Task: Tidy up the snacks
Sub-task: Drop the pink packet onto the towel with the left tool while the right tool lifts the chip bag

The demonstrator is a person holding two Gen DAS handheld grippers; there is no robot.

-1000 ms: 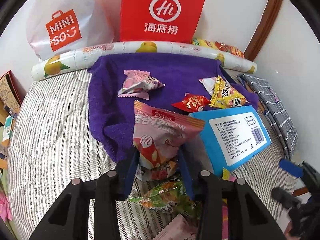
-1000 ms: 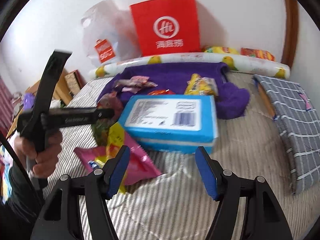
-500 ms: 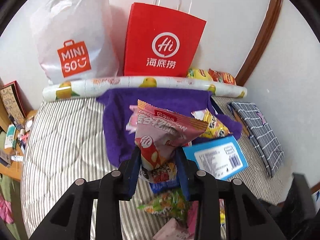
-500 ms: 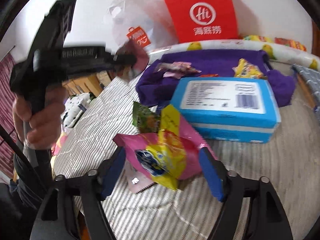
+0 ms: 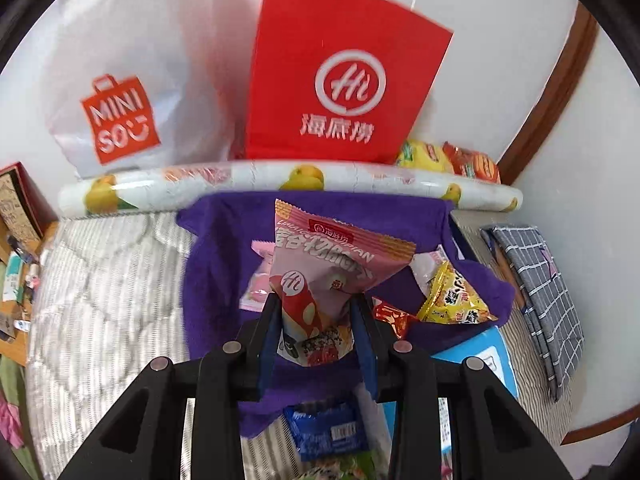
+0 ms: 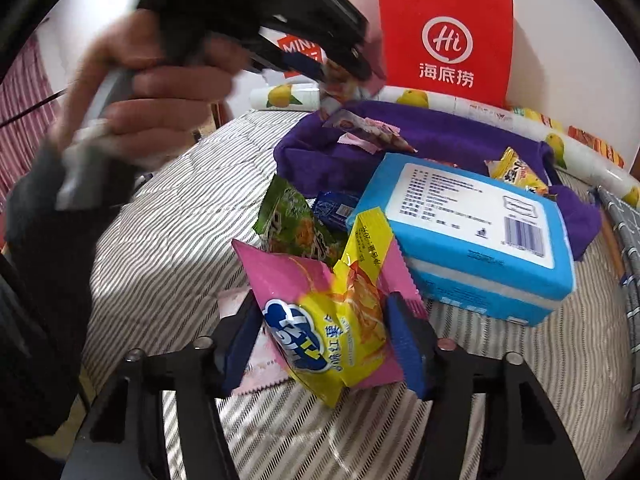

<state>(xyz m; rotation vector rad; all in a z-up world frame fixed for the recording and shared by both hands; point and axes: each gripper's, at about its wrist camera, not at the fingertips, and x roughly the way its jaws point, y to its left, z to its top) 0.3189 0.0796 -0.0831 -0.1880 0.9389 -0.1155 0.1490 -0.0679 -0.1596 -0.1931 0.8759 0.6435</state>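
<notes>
My bed [image 5: 100,300], quilted in thin grey and white stripes, carries everything. At its head stand a stiff red paper bag [image 5: 340,72] and a soft white plastic bag [image 5: 132,72], behind a long printed roll [image 5: 240,178]. A fuzzy purple towel [image 5: 216,264] is spread before the roll, and a glossy blue rectangular pack [image 6: 476,232] lies at its near edge.

A second ago my left tool [image 5: 316,320] had the pink snack packet [image 5: 328,280] low over the striped quilt; now it holds it lifted over the towel, closer to the two bags. That tells me the pick is done and the packet is on its way, probably to the towel pile or a bag. The film is crinkly and puffed, pinched in at its lower half between the blue pads, with a serrated top seam.

My right tool [image 6: 324,340] was open over bare quilt a second ago. Now its pads flank the yellow and pink packet [image 6: 332,320] lying on the bed beside the blue pack; they look close to its sides, but I cannot tell whether they grip it yet. Its film is shiny and creased.

Smaller wrappers remain: a green one [image 6: 296,228] behind it, a yellow one [image 5: 452,296] and a small red one [image 5: 390,314] on the towel.
</notes>
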